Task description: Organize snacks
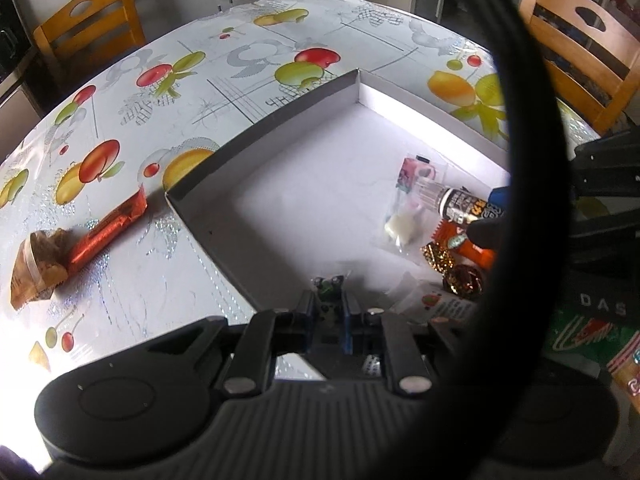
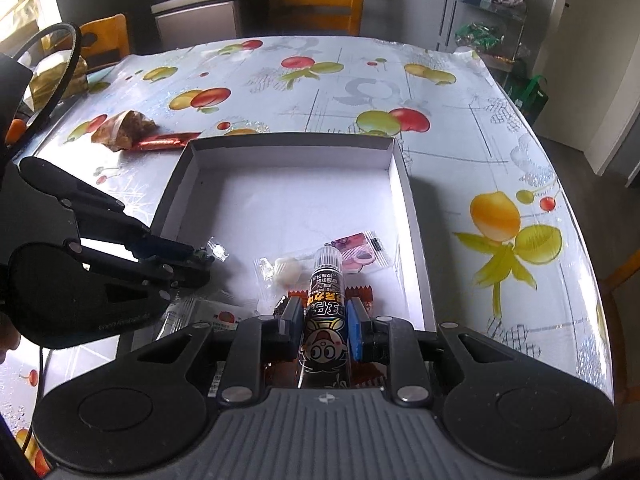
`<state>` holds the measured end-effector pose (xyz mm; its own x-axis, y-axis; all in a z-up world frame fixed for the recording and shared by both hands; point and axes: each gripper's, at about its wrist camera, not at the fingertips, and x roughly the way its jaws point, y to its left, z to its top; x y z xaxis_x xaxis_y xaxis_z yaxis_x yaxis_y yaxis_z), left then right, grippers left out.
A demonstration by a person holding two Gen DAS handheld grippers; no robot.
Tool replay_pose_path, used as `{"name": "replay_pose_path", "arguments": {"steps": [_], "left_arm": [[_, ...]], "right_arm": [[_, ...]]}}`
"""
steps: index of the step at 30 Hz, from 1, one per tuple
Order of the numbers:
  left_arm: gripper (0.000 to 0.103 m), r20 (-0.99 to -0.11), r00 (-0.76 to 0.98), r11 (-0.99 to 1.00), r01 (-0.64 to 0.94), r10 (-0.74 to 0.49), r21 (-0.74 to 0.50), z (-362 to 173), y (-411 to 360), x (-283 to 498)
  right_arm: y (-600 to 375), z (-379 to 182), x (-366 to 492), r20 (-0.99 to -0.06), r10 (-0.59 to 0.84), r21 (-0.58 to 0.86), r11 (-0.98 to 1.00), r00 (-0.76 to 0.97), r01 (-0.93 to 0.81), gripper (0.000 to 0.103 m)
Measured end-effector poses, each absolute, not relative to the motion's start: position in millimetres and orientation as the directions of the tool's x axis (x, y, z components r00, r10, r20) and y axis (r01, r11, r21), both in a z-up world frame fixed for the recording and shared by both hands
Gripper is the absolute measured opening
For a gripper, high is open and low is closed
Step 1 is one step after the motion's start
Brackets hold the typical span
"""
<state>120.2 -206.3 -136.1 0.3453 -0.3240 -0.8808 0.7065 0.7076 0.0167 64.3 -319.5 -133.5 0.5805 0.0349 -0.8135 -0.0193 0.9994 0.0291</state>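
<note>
Your right tool (image 2: pixel 324 330) is clamped on a black snack tube (image 2: pixel 326 300), its clear cap pointing forward over the near end of the white box (image 2: pixel 404 184); this grip along the tube's length looks chosen so you can lay it flat among the packets already there. Your left tool (image 1: pixel 328 300) is closed tight on a small clear-wrapped candy (image 1: pixel 329 283), pinched by the wrapper edge and held just above the box floor near the left wall. Inside the box lie a pink packet (image 2: pixel 356 250), a white sweet in clear wrap (image 2: pixel 286 270) and gold foil sweets (image 1: pixel 460 278). Still outside on the surface (image 2: pixel 440 92), left of the box, remain an orange bar (image 1: pixel 108 234) and a wrapped cake (image 1: pixel 38 270)
</note>
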Motion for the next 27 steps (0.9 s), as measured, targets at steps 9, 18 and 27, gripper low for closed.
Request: {"name": "replay_pose_path", "arguments": {"steps": [9, 18, 27], "left_arm": [[0.010, -0.880, 0.341, 0.696, 0.718, -0.331, 0.017, -134.1, -194.9, 103.1], [0.011, -0.868, 0.353, 0.683, 0.730, -0.348, 0.023, -127.5, -195.9, 95.2], [0.034, -0.844, 0.373, 0.671, 0.741, -0.385, 0.021, -114.8, -198.2, 89.1]], "right_arm": [[-308.7, -133.6, 49.4, -0.816, 0.024, 0.024, 1.000, 0.577, -0.009, 0.027], [-303.5, -134.1, 46.6, -0.820, 0.021, 0.017, 1.000, 0.572, -0.012, 0.027], [-303.2, -124.7, 40.8, -0.805, 0.006, 0.007, 1.000, 0.593, -0.001, 0.036]]}}
